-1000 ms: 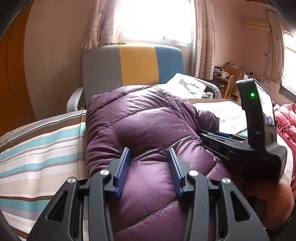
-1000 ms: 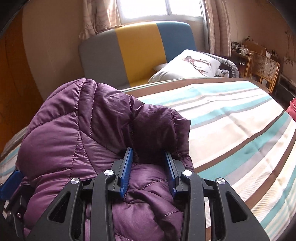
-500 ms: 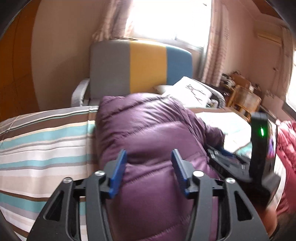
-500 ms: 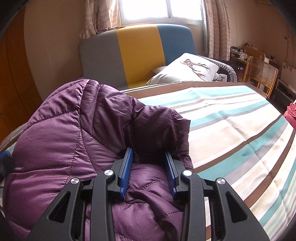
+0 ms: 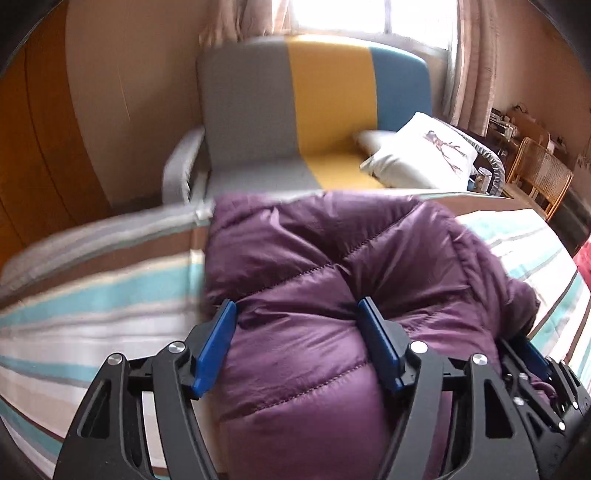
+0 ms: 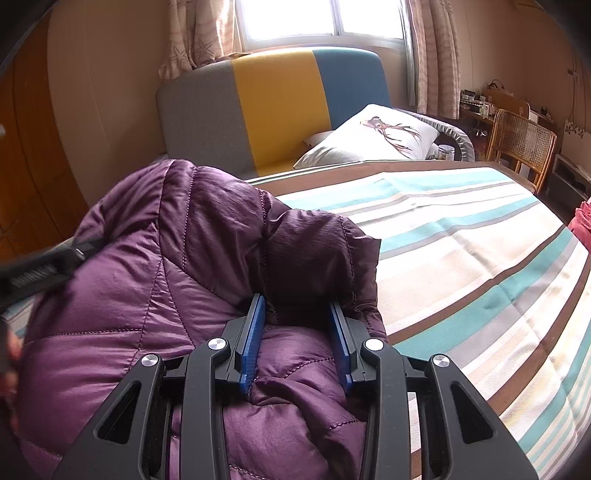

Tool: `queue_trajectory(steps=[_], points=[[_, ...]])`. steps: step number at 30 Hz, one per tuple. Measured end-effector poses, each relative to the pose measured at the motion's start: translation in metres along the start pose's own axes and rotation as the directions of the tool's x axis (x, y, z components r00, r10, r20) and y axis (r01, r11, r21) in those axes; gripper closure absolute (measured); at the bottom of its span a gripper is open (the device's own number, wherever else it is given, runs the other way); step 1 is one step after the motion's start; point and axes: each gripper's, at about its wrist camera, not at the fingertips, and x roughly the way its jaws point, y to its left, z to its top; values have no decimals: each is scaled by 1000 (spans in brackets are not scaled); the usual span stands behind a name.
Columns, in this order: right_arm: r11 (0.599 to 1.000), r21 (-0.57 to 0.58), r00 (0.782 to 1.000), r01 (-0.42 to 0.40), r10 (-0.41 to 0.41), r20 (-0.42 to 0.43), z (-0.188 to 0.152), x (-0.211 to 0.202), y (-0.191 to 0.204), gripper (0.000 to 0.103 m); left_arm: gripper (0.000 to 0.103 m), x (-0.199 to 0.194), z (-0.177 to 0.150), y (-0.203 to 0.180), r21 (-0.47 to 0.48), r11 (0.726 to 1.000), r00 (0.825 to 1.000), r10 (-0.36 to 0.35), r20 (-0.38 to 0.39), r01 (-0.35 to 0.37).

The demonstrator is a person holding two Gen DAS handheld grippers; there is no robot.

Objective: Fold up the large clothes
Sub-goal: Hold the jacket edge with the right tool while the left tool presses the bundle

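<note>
Between the blue pads of the right gripper sits a bunched fold of the puffy purple quilted down jacket, clamped so the bulk cannot spring open. The left gripper, jaws spread wide, straddles the same jacket without pinching it, steadying the bundle on the striped bedspread.

Home bedroom: striped bed, pillow, curtained window.
</note>
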Motion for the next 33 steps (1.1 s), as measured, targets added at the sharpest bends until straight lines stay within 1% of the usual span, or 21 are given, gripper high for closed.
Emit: queue_trajectory(steps=[1, 2, 6, 8, 11, 12, 13, 14, 16, 18, 19, 21, 23, 25, 28, 30, 32, 33], points=[[1000, -1, 1000, 0, 0, 0, 0, 0, 0, 69, 31, 7, -4, 4, -23, 1000, 1000, -8, 0, 8], [1000, -2, 1000, 0, 0, 1, 0, 0, 0, 69, 30, 11, -7, 6, -35, 999, 1000, -5, 1, 5], [1000, -1, 1000, 2, -2, -1, 0, 3, -1, 69, 30, 22, -12, 3, -27, 1000, 1000, 15, -1, -15], [1000, 6, 1000, -3, 3, -5, 1, 4, -2, 69, 30, 27, -13, 3, -32, 999, 1000, 9, -10, -9], [1000, 11, 1000, -16, 16, -10, 2, 3, -4, 69, 29, 25, -13, 1, -35, 999, 1000, 5, -6, -5], [1000, 11, 1000, -22, 22, -16, 4, 3, -5, 69, 29, 22, -13, 2, -34, 999, 1000, 8, -4, -8], [1000, 3, 999, -27, 27, -25, 6, 1, -6, 69, 26, 18, -12, 3, -35, 999, 1000, 12, 3, -12], [999, -17, 999, -36, 35, -35, 9, -2, -6, 69, 19, 12, -11, 4, -34, 999, 1000, 26, 10, -26], [998, -25, 997, -63, 62, -43, 18, -12, -8, 69, 10, -1, -11, 11, -52, 998, 999, 29, 15, -28], [995, 6, 995, -98, 98, -6, 29, -29, -14, 69, 9, -15, -12, 18, -85, 996, 999, -17, 27, 19], [994, 15, 994, -110, 110, 16, 36, -35, -15, 69, 9, -19, -12, 20, -93, 995, 999, -24, 35, 27], [991, 9, 991, -130, 130, 45, 54, -41, -11, 69, 8, -28, -9, 24, -105, 994, 998, -16, 53, 21], [988, 2, 988, -153, 153, 34, 68, -34, -4, 69, 8, -29, -5, 22, -113, 994, 998, 4, 63, 4], [986, -11, 986, -168, 167, -20, 80, -11, 7, 69, 7, -26, 0, 17, -96, 995, 999, 6, 53, -1], [991, -77, 990, -113, 106, -89, 82, 27, 17, 69, 6, -10, 4, 2, -25, 999, 999, 47, 21, -46], [992, -68, 988, -108, 100, -117, 78, 47, 14, 69, 6, 0, 2, -3, 2, 998, 998, 59, 11, -59], [994, -59, 991, -88, 81, -111, 73, 59, 10, 69, 5, 8, 1, -3, -10, 999, 999, 39, 1, -39], [995, -58, 991, -79, 73, -110, 71, 63, 9, 69, 5, 14, 0, -1, -32, 999, 1000, 16, -14, -16]])
